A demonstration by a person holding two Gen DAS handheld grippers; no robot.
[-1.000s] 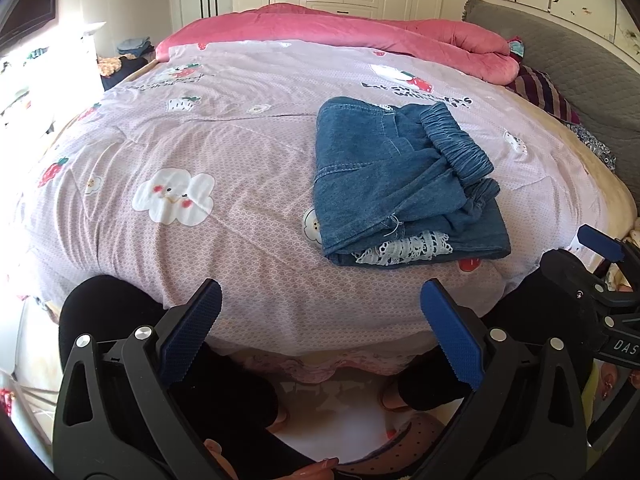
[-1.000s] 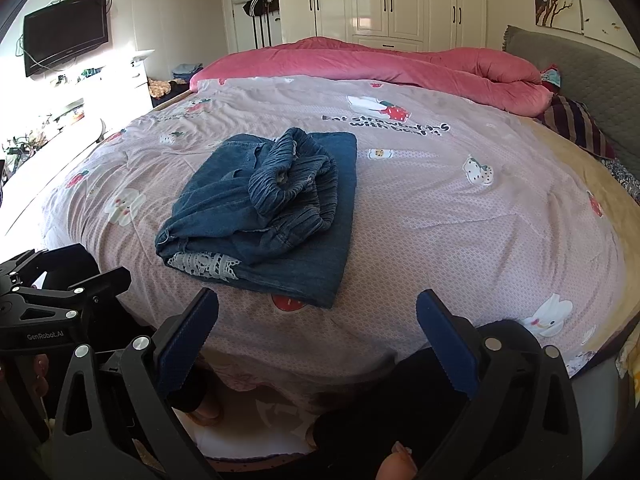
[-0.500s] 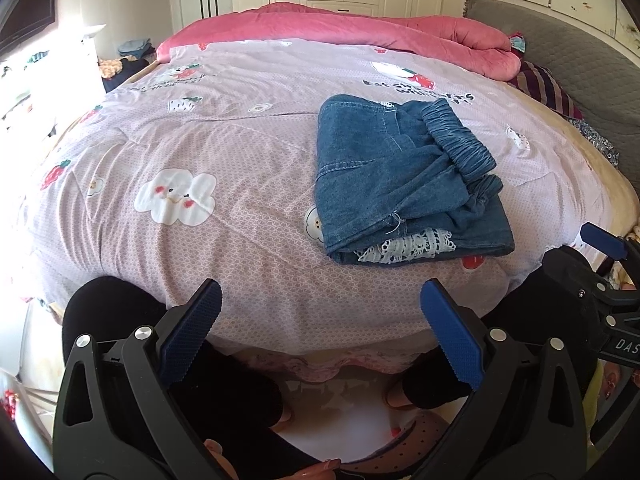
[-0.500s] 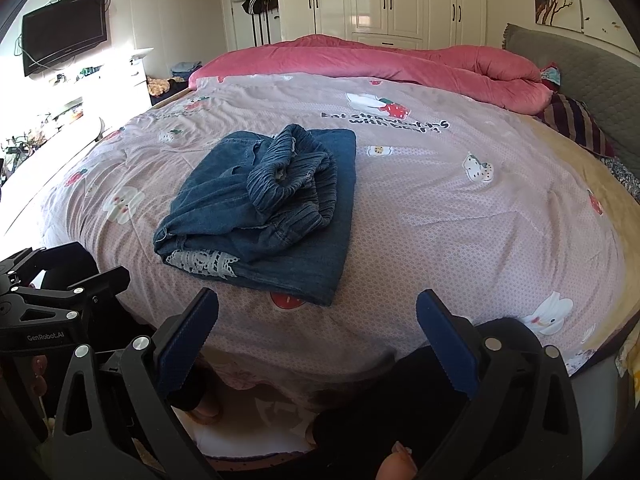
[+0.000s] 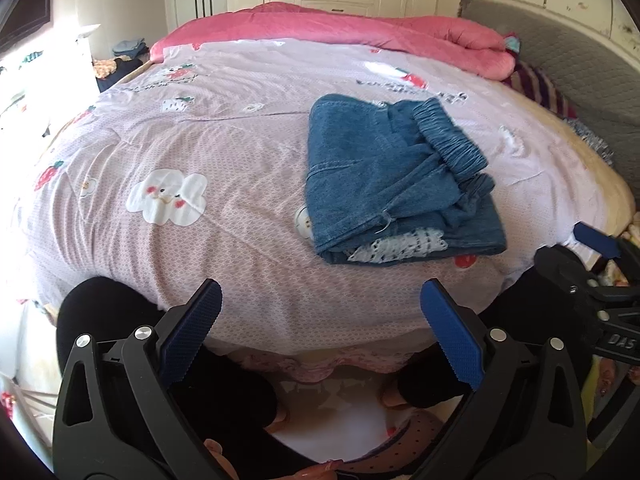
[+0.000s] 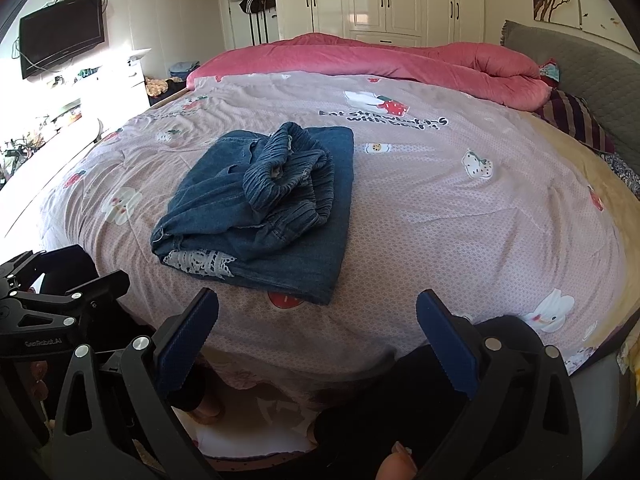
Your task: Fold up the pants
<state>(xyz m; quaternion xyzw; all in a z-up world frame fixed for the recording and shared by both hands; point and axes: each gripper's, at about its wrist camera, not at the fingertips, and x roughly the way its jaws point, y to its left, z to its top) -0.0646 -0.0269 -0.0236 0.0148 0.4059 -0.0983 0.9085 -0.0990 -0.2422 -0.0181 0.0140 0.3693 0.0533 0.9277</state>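
While both tools hang back off the near edge of the bed, the left gripper [image 5: 320, 312] stands wide open with nothing between its blue pads, and the right gripper [image 6: 318, 318] is spread just as wide and equally empty. Neither touches any cloth. Beyond them the bed [image 5: 200, 128] spreads out under a pale pink sheet printed with clouds and strawberries. On it lie the pants [image 5: 396, 184], blue denim, gathered into a compact rectangular bundle near the front edge, well apart from the pink quilt [image 6: 400, 60] rolled up at the far side. From the right wrist view the pants [image 6: 260, 204] show an elastic waistband bunched and puffed up on top, with a strip of white lace peeking out at the near corner.

By my judgement the folding is nearly or fully done, and what remains is tidying. It is hard to tell through the fisheye whether the lower layers sit square. A next move would call for reaching forward, pressing or tucking the raised waistband flat, and perhaps squaring the lace corner without disturbing the stack.
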